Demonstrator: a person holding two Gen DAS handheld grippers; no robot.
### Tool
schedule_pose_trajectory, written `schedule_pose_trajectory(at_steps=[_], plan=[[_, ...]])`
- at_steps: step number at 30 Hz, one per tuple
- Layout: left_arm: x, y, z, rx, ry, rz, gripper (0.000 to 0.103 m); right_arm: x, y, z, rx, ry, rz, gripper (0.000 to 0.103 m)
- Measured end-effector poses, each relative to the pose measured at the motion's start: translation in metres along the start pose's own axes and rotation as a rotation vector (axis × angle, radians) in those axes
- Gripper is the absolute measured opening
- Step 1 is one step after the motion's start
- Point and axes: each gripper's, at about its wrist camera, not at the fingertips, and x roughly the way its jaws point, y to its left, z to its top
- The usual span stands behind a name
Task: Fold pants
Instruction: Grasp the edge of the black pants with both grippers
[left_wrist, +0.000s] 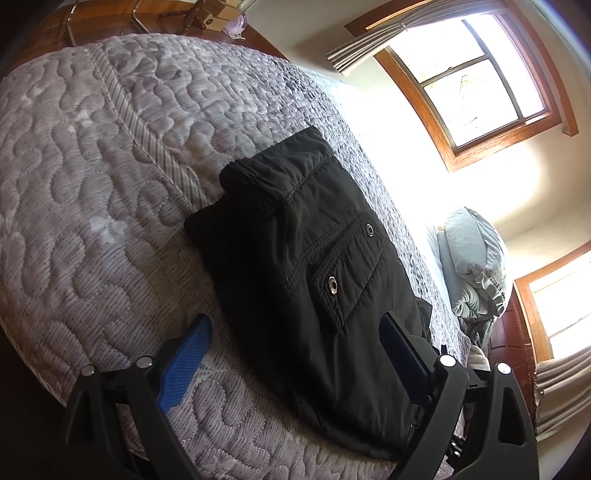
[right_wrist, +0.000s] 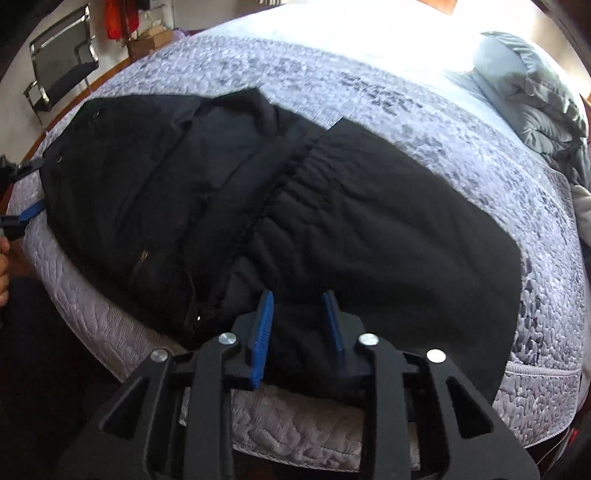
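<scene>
Black pants (left_wrist: 295, 240) lie folded on the grey quilted mattress (left_wrist: 92, 166), a snap pocket facing up. My left gripper (left_wrist: 295, 323) is open wide just above the bed, its blue fingers (left_wrist: 184, 362) straddling the near end of the pants without pinching them. From the right wrist the pants (right_wrist: 332, 221) stretch across the bed, the gathered waistband in the middle. My right gripper (right_wrist: 297, 295) points steeply down over their near edge, jaws a narrow gap apart, with no fold visibly pinched. The left gripper (right_wrist: 31, 190) shows at that view's left edge.
A grey-blue pillow and bundled duvet (right_wrist: 535, 92) lie at the head of the bed. A metal-framed chair (right_wrist: 59, 55) stands on the floor beyond the far corner. Wood-framed windows (left_wrist: 480, 81) line the wall. The mattress edge (right_wrist: 295, 424) drops off right under my right gripper.
</scene>
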Motion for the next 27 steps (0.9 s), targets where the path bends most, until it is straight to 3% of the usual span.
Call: schedule_pose_trajectory(at_steps=[4, 7, 11, 15, 21, 24, 27], plan=[[0.002, 0.004, 0.002, -0.025, 0.011, -0.003, 0.093, -0.003, -0.007, 0.012, -0.007, 0.074, 0.073, 0.024], [0.001, 0.009, 0.004, -0.063, 0.008, -0.032, 0.094, -0.033, -0.012, 0.046, -0.05, 0.076, 0.188, 0.046], [0.002, 0.021, 0.013, -0.156, 0.0, -0.074, 0.096, -0.062, 0.012, 0.13, -0.195, 0.109, 0.402, 0.078], [0.009, 0.024, 0.019, -0.209, -0.006, -0.093, 0.099, -0.054, 0.064, 0.217, -0.337, 0.231, 0.571, 0.091], [0.02, 0.021, 0.031, -0.256, 0.014, -0.069, 0.099, 0.006, 0.174, 0.315, -0.565, 0.456, 0.694, 0.092], [0.025, 0.025, 0.045, -0.283, 0.018, -0.096, 0.099, 0.044, 0.228, 0.336, -0.645, 0.539, 0.731, 0.092], [0.033, 0.028, 0.056, -0.29, 0.051, -0.096, 0.092, 0.077, 0.269, 0.35, -0.708, 0.605, 0.754, 0.092]])
